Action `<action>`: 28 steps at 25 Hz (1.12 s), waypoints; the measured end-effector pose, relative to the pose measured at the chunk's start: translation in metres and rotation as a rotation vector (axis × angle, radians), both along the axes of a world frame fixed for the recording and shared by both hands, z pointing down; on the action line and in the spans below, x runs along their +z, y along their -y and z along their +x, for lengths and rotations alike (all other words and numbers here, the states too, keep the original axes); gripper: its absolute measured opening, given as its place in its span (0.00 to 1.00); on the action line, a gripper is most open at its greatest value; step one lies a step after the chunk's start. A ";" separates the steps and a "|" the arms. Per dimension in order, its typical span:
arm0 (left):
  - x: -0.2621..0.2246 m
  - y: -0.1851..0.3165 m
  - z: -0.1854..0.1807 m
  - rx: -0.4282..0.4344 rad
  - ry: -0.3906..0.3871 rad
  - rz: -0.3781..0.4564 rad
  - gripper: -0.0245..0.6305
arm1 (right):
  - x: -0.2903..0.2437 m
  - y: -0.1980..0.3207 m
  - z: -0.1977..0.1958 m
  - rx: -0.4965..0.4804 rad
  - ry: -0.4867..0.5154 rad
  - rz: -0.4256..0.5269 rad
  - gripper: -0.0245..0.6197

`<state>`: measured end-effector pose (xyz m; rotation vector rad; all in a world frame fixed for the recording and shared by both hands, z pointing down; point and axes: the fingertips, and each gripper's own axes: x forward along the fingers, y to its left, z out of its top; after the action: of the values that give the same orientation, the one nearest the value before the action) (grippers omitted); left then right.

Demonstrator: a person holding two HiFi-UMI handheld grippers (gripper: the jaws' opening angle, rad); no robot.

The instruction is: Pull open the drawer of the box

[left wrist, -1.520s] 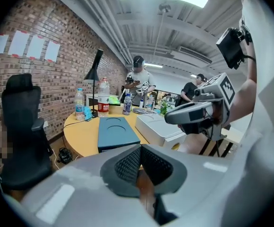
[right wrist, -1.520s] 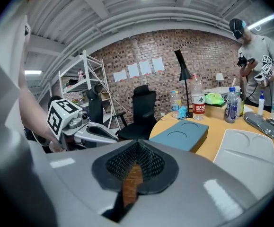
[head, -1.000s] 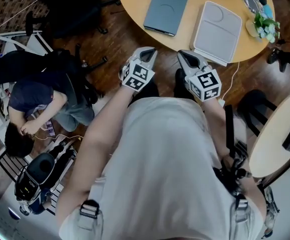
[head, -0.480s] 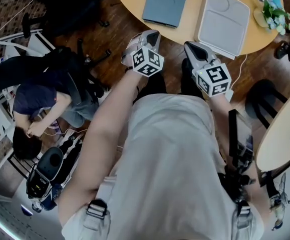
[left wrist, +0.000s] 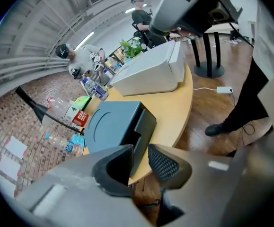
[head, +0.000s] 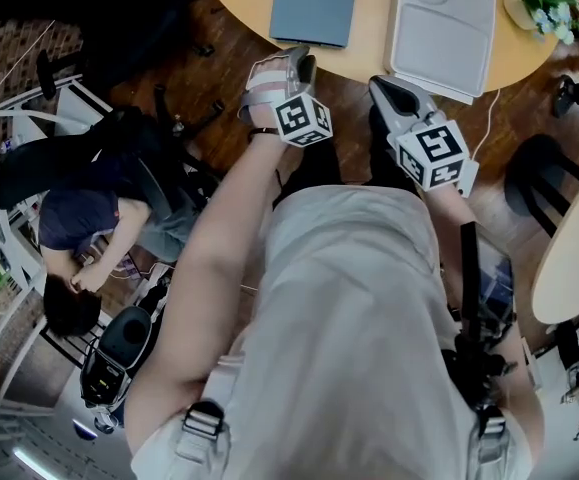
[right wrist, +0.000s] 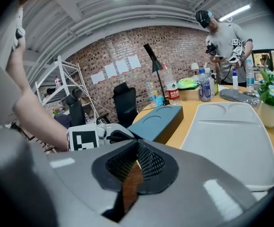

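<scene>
Blue box point(head: 314, 3) and white box point(head: 444, 23) partly off-frame

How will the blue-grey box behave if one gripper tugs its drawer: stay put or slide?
Probably slides: the blue-grey box lies flat and loose on the smooth table, nothing bracing it. Looks rigid, with crisp edges, so it shouldn't flex. Low and wide, so tipping seems unlikely, though it sits near the table's edge.

slate-blue box point(head: 314, 3), white box point(head: 442, 28), tan table point(head: 374, 18), dark brown plank floor point(head: 224, 63).
</scene>
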<state>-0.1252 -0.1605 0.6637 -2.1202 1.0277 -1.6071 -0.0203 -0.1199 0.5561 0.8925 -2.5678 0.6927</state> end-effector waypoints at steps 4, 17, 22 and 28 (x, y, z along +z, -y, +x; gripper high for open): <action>0.005 0.004 0.002 0.034 0.054 0.020 0.20 | -0.001 0.000 0.008 0.023 0.000 -0.004 0.05; 0.010 0.012 0.000 0.048 0.126 0.092 0.18 | 0.006 -0.008 0.029 0.071 -0.009 -0.028 0.05; 0.013 0.012 0.001 0.048 0.153 0.095 0.19 | 0.008 -0.010 0.029 0.067 -0.011 -0.032 0.05; 0.011 0.013 0.005 0.137 0.251 0.127 0.17 | 0.006 -0.015 0.030 0.069 -0.005 -0.035 0.05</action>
<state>-0.1198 -0.1738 0.6748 -1.8096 0.8600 -1.6433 0.0102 -0.1053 0.5620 0.9737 -2.5229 0.7523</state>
